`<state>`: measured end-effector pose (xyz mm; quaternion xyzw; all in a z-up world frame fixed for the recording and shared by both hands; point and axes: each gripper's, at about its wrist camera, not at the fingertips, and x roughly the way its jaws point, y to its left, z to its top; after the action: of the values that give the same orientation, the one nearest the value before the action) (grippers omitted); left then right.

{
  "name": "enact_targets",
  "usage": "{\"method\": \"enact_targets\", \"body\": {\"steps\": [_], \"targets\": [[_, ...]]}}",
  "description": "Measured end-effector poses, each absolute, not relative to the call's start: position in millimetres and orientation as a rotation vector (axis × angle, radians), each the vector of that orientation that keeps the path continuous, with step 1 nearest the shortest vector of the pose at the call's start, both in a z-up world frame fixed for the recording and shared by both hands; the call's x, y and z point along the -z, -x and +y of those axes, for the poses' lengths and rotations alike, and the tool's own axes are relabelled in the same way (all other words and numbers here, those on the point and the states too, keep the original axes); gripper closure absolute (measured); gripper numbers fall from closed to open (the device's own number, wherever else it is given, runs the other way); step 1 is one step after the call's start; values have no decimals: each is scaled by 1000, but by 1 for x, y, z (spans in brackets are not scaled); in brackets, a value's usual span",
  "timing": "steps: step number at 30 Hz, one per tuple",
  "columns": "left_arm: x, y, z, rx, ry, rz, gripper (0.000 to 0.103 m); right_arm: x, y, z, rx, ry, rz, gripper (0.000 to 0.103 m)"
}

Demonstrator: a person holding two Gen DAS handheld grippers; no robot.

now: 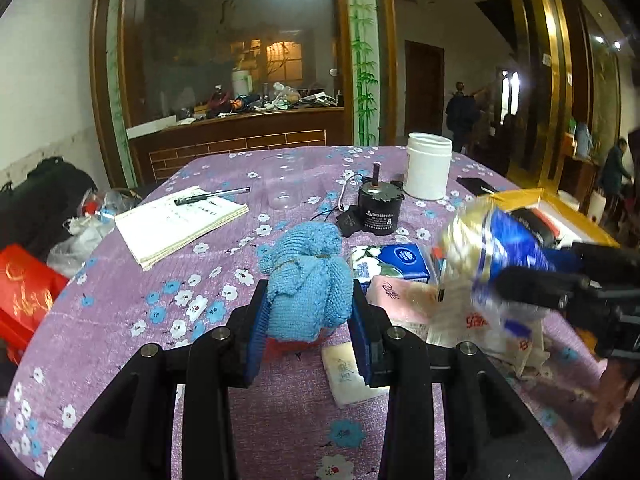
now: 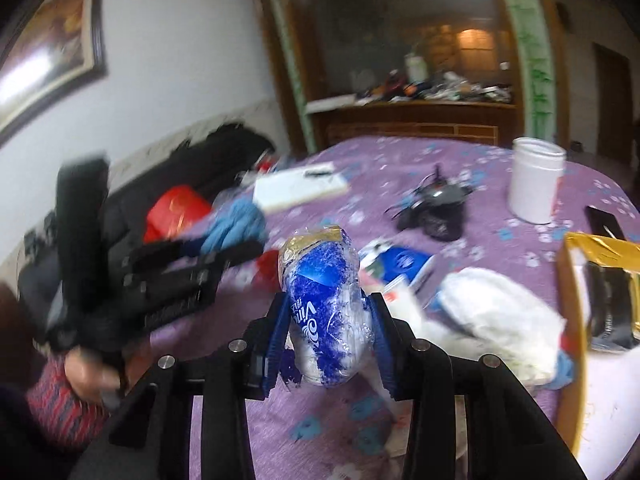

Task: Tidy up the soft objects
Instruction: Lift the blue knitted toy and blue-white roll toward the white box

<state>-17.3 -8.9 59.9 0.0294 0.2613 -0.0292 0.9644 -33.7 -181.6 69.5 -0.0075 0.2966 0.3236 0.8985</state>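
Tissue pack (image 2: 326, 312), long axis upright, pinched in right gripper (image 2: 326, 332); left gripper (image 1: 308, 320) clamps upright blue knitted bundle (image 1: 308, 280).

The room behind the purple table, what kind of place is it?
Probably a lived-in home or family workroom: a flowered tablecloth on the table, a cluttered wooden counter behind a big glass partition, and a framed picture on the wall.

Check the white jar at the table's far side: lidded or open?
Open. The white jar stands upright with a bare rim, no lid on it; contents cannot be seen.
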Motion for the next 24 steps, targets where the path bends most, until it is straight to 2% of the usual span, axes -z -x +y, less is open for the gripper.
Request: {"method": "enact_targets", "body": {"steps": [24], "targets": [[-60, 22, -13, -11, -110, 494, 69, -72, 19, -198, -620, -72, 598, 63]]}}
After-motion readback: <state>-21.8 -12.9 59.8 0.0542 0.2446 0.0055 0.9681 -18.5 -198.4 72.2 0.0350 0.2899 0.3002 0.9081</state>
